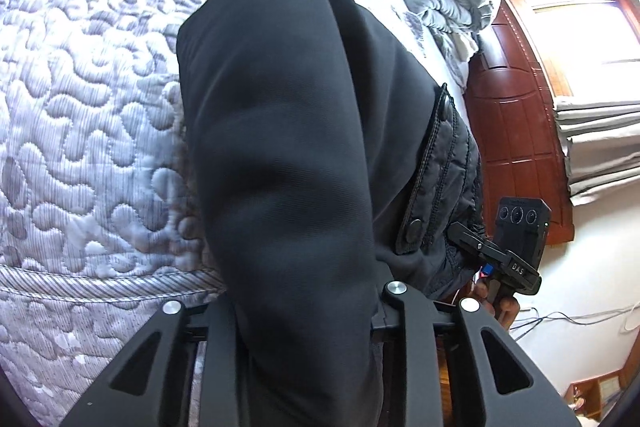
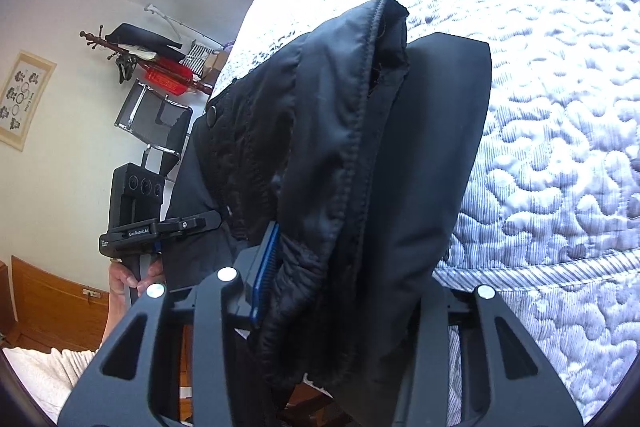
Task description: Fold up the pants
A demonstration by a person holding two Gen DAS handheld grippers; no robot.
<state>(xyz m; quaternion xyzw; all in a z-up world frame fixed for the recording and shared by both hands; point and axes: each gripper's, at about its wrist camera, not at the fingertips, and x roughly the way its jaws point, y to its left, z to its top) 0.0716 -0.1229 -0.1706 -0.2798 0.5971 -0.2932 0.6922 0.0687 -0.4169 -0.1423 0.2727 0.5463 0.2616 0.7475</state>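
left gripper (image 1: 308, 307) pinching pants (image 1: 288, 131), angled down | right gripper (image 2: 320, 291) likewise

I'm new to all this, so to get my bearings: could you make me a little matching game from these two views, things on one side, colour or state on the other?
Things:
1. pants
2. quilt
3. headboard
4. left gripper

Descriptions:
A. reddish-brown wood
B. black, hanging over the bed
C. clamped on dark cloth
D. pale, stitched in wavy lines

Pairs: 1-B, 2-D, 3-A, 4-C
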